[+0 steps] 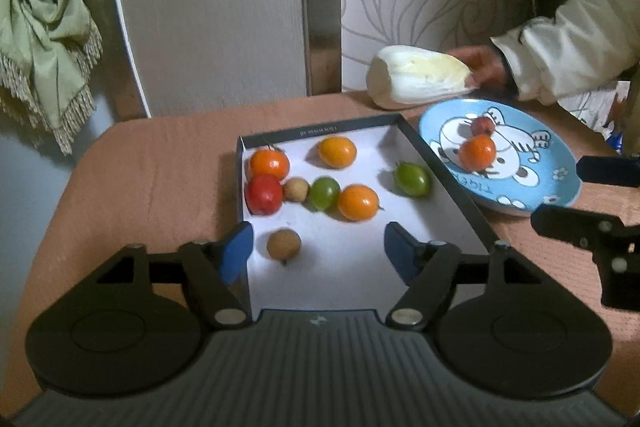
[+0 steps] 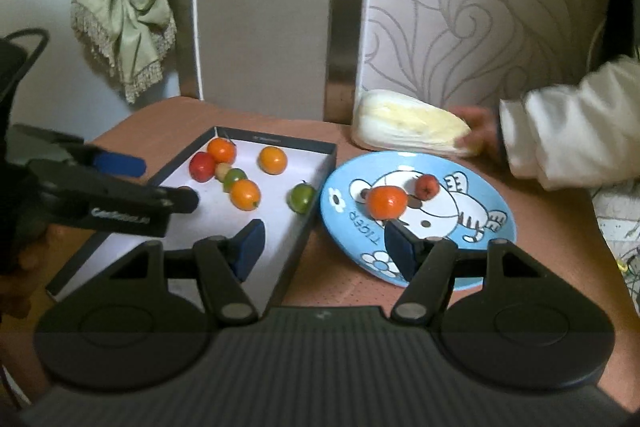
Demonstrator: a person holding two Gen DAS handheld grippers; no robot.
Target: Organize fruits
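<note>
One box (image 1: 448, 179) sits on the tabletop (image 1: 160, 163), holding eight fruits: three orange (image 1: 269, 163), two green (image 1: 412, 179), one red (image 1: 263, 194) and two small tan (image 1: 283, 244). One blue plate (image 2: 492, 195) lies beside the box's right edge, carrying two fruits: one orange (image 2: 387, 202) and one small red (image 2: 427, 186). One pale cabbage (image 1: 420, 77) lies near the tabletop's far edge. Two grippers are visible, left (image 1: 318, 251) and right (image 2: 324, 247).
</note>
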